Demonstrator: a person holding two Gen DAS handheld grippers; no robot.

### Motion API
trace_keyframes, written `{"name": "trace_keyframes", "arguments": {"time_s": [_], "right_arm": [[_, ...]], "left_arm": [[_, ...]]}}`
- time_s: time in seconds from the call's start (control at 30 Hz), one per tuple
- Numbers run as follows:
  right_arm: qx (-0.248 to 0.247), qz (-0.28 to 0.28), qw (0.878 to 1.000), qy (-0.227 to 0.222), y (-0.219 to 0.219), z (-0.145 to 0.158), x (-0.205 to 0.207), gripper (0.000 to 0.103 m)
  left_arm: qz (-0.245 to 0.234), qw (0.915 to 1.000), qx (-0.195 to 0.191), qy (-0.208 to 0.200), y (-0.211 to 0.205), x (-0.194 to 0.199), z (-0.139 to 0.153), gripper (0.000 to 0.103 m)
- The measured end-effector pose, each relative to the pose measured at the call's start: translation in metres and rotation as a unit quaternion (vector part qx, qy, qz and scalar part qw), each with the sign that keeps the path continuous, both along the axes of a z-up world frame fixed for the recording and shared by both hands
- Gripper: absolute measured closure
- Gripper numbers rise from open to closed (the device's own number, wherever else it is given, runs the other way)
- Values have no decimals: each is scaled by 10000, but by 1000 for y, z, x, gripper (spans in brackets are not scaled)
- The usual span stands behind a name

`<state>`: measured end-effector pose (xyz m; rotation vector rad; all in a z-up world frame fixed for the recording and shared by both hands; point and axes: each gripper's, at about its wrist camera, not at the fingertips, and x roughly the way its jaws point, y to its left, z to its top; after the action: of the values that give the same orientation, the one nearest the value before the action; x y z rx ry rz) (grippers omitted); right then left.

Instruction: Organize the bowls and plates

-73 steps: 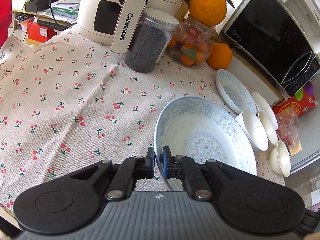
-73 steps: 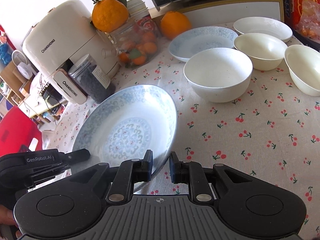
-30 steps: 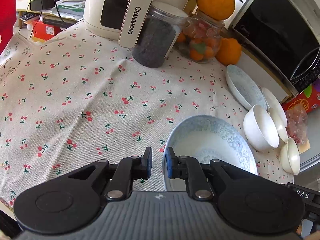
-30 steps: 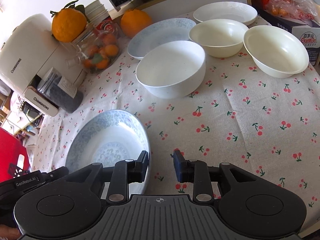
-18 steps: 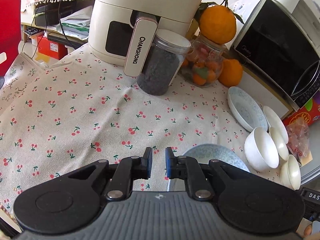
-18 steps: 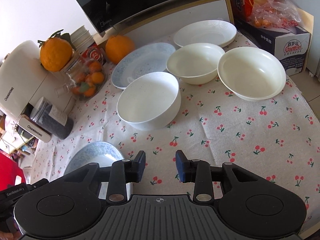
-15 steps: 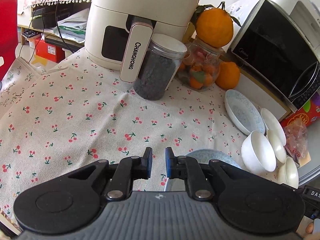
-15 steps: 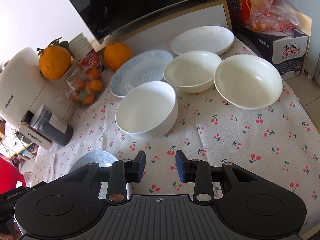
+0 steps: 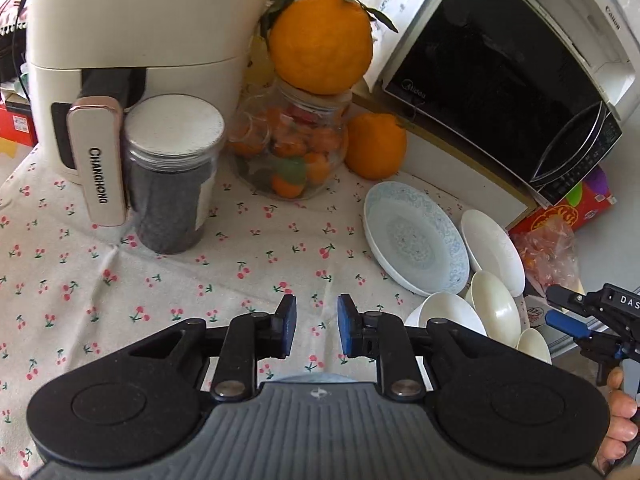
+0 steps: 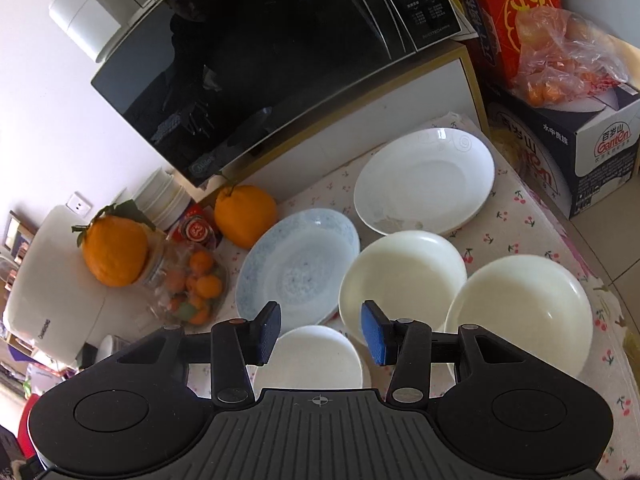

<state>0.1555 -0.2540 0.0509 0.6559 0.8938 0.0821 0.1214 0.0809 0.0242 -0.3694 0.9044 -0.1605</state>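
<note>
CHANGHONG reads on the air fryer (image 9: 132, 40), Midea on the microwave (image 9: 500, 80), Ganten on the box (image 10: 592, 132). Left gripper (image 9: 316, 330) hangs spread and empty over the worktop (image 9: 120, 280); right gripper (image 10: 320, 332), wider apart, holds nothing above the white bowl (image 10: 312, 356), beside the blue-patterned plate (image 10: 296, 264).

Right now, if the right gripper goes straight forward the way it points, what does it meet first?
Most likely the deep white bowl just under and ahead of the open right gripper; beyond it lies the blue patterned plate. Depth is unclear, so it might pass over the rim.
</note>
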Motion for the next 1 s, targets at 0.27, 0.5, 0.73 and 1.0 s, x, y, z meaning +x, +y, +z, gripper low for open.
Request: {"name": "trace_keyframes", "arguments": {"time_s": [0.27, 0.5, 0.73, 1.0], "right_arm": [[94, 440, 9988, 175, 8, -29, 61, 61], [-284, 614, 9972, 313, 24, -54, 97, 74], [-815, 651, 9929, 574, 30, -74, 114, 75], [-992, 758, 9896, 713, 36, -86, 122, 75]], "left_arm": [[-217, 9998, 21, 49, -42, 60, -5, 76], [-126, 9998, 54, 173, -59, 104, -27, 76], [-171, 9996, 40, 238, -66, 125, -42, 77], [-166, 9992, -2, 376, -66, 135, -59, 77]]}}
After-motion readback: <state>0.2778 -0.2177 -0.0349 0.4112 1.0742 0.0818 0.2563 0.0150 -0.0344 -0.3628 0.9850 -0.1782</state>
